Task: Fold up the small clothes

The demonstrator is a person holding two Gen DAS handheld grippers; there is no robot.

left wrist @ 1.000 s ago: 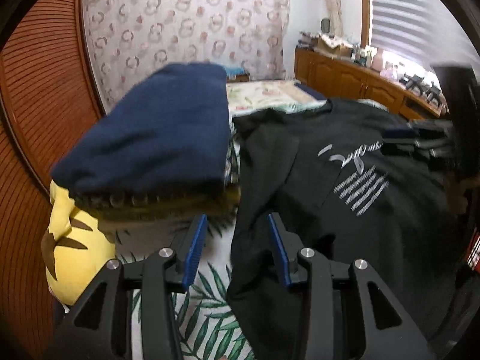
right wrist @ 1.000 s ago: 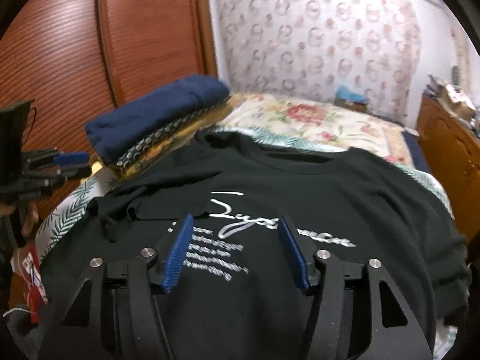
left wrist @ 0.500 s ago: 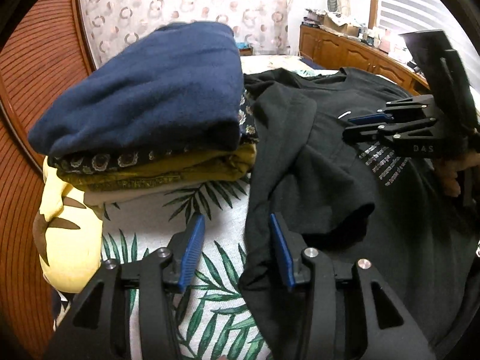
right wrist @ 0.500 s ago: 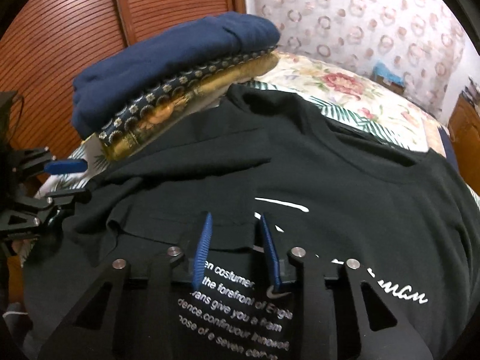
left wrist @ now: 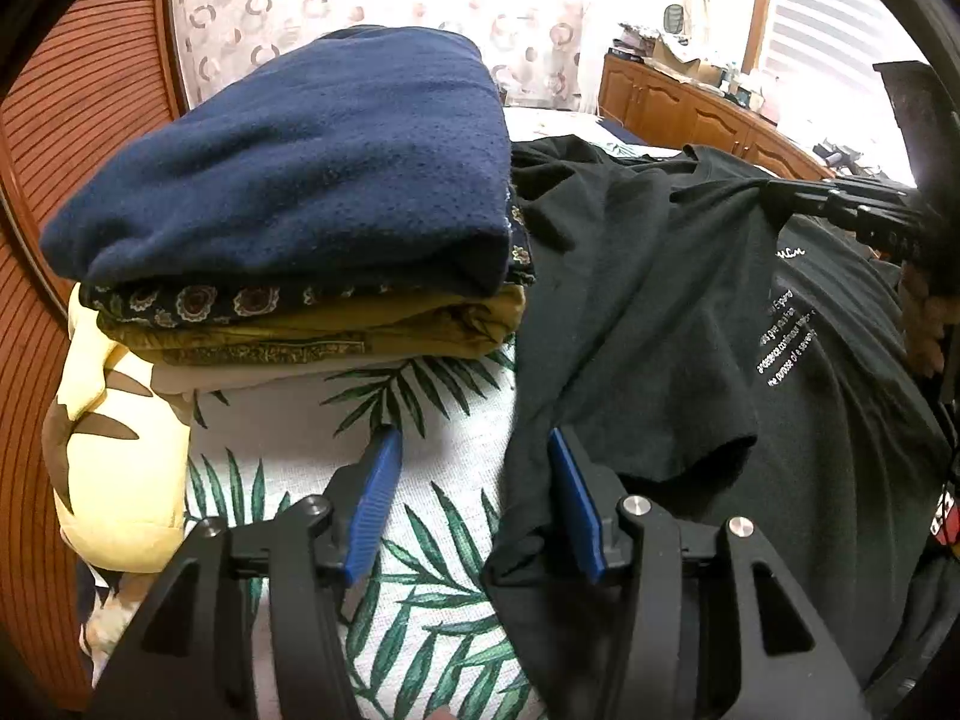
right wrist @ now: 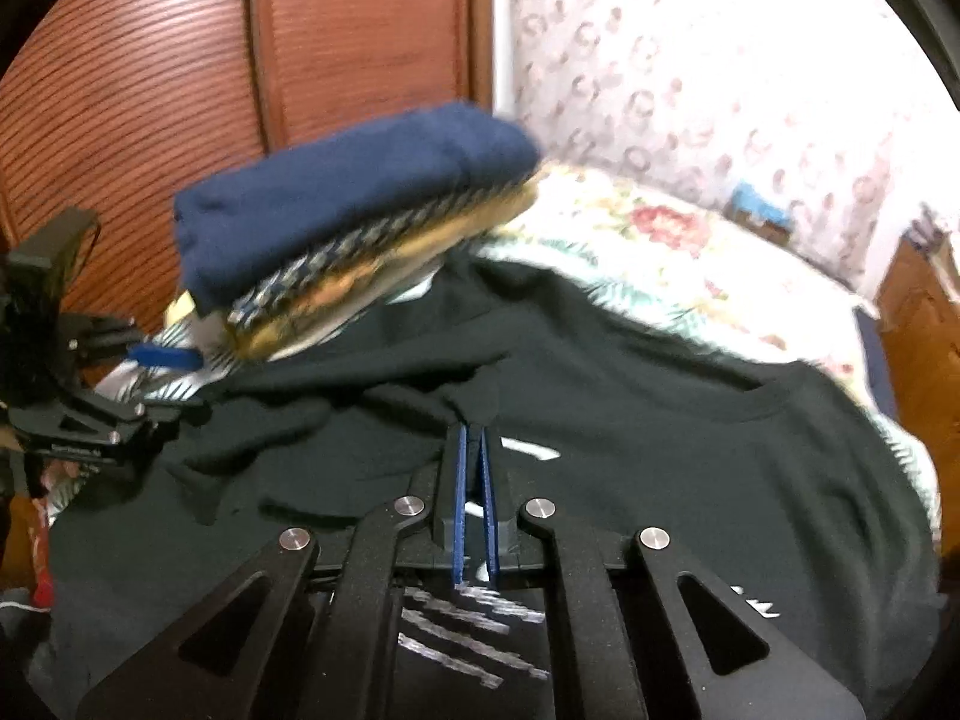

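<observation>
A black T-shirt (left wrist: 678, 324) with white lettering is lying spread across the bed (left wrist: 432, 420), covering the leaf-print sheet toward its near edge, with one sleeve folded over onto the chest. The right gripper (right wrist: 474, 438) is clenching a ridge of the black T-shirt's fabric just above the print, its blue pads pressed together on the cloth and pulling it into a small peak. The left gripper (left wrist: 471, 480) is hovering at the shirt's side edge with its jaws opening; the hem is lying between the blue pads, the right pad sitting over the black cloth and the left over bare sheet, neither pressing on it. Just beside the shirt, toward the wooden slatted door (right wrist: 180, 90), a stack of folded clothes (left wrist: 300, 228) is resting on the bed, a navy piece on top. A yellow cushion (left wrist: 114, 456) is lying against that stack at the bed's edge.
</observation>
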